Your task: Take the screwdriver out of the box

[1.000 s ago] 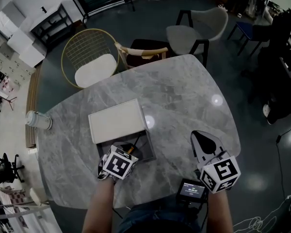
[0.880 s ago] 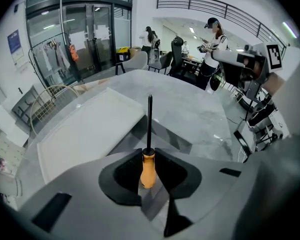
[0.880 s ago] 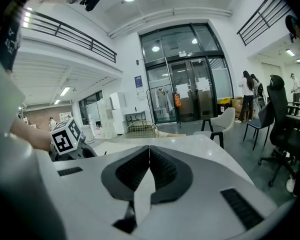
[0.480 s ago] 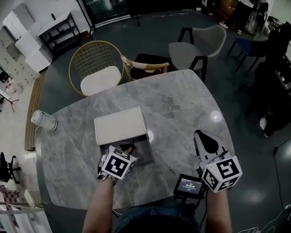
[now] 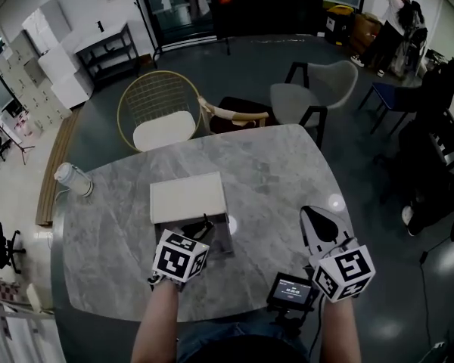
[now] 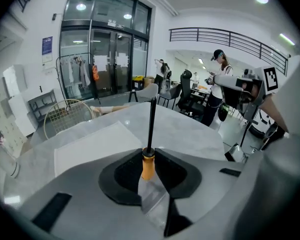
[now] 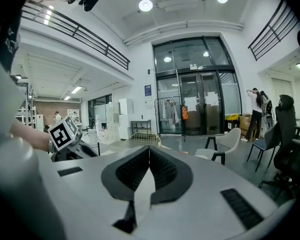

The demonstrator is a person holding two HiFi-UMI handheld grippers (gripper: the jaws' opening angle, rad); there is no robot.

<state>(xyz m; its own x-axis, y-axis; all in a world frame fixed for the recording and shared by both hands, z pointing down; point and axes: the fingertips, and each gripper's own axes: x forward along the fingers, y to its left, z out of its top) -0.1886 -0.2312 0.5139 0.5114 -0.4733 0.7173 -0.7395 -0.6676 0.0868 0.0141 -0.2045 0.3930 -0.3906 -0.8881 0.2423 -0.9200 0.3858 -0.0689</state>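
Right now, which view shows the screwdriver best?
The left gripper view: the screwdriver, its orange handle clamped in the left tool, black shaft pointing ahead. The head view catches only a sliver past that tool; the right gripper view doesn't show it clearly.

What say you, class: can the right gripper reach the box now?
Probably yes: only bare table separates right gripper and box; the left gripper, holding the screwdriver, crowds the near end.
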